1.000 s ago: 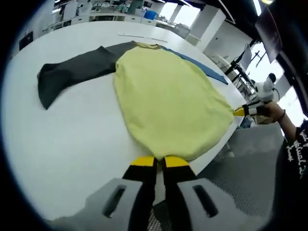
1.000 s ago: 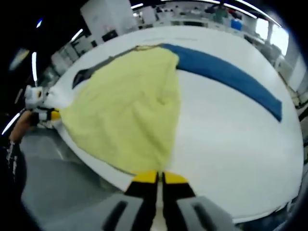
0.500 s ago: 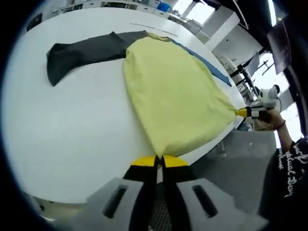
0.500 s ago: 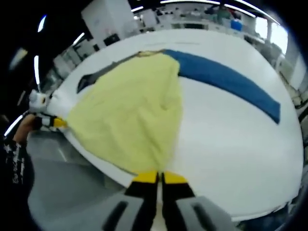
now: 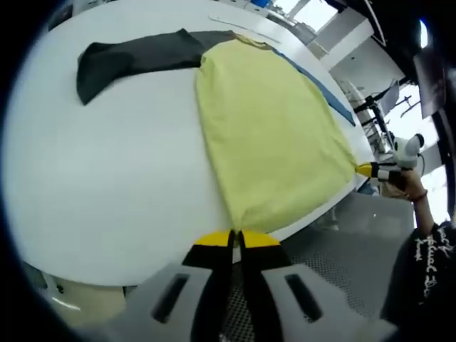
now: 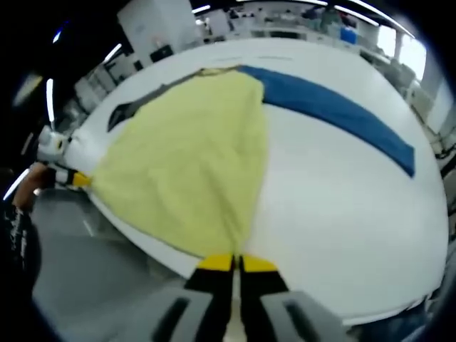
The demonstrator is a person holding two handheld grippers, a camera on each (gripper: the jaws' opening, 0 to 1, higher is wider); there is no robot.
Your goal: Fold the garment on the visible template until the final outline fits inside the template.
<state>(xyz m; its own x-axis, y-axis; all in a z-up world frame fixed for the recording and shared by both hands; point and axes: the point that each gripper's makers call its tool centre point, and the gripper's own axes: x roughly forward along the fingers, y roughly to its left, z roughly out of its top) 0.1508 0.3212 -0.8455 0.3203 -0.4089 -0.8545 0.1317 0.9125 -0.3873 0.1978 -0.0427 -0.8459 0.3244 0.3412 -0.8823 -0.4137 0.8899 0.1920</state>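
A long-sleeved garment lies on the white table (image 5: pixel 107 164): yellow body (image 5: pixel 271 135), one dark grey sleeve (image 5: pixel 135 53) spread out left, one blue sleeve (image 6: pixel 335 110) spread out right. My left gripper (image 5: pixel 235 239) is shut on one bottom corner of the yellow hem at the table's near edge. The right gripper (image 6: pixel 234 262) is shut on the other hem corner; it also appears in the left gripper view (image 5: pixel 365 169), held by a hand. The left gripper appears at the left of the right gripper view (image 6: pixel 77 178). The hem is stretched taut between them.
The table's near edge runs under the hem, with grey floor (image 5: pixel 342 249) below. A thin pale strip (image 5: pixel 246 18) lies at the table's far side. Benches and windows stand in the background (image 6: pixel 335 21).
The left gripper view has shifted nearer the edge; the yellow body looks pulled flatter and straighter, its hem tauter between both grippers. Both stay shut on the hem.
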